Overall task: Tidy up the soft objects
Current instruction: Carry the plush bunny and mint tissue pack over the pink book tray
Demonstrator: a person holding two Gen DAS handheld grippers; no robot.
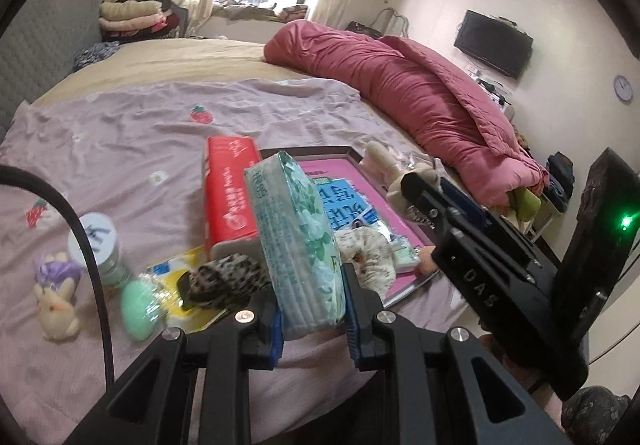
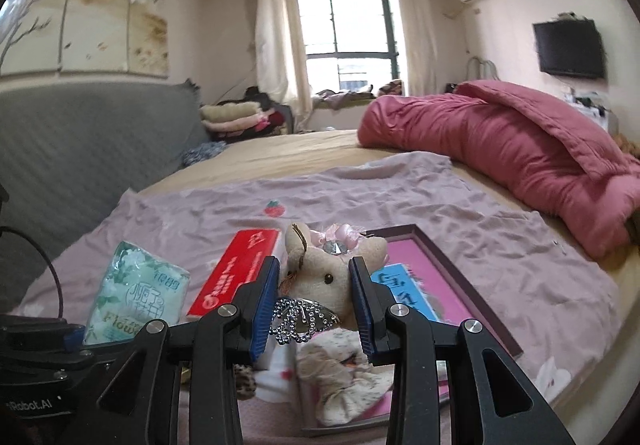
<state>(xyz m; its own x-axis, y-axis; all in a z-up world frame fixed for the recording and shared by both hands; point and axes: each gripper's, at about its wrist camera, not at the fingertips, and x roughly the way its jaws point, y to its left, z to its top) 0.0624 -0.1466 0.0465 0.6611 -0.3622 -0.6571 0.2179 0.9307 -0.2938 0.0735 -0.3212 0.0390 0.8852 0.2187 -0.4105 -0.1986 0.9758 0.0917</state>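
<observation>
A green tissue pack (image 1: 298,241) is clamped at its lower end by the left gripper (image 1: 314,329), held clear above the lilac sheet (image 1: 132,133). A plush rabbit (image 2: 320,277) is pinched at the head by the right gripper (image 2: 314,305). Both are judged light and squashy; mid-body holds are advised, since the pack's film may slip.

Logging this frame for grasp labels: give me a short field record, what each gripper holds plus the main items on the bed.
left gripper: shut on green tissue pack
right gripper: shut on plush bunny
tray: pink tray with dark frame, on the lilac sheet
in tray: blue packet
beside tray: red tissue pack
loose on sheet: small white bunny, mint egg-shaped item, white-lidded jar
far side: rolled pink duvet
</observation>
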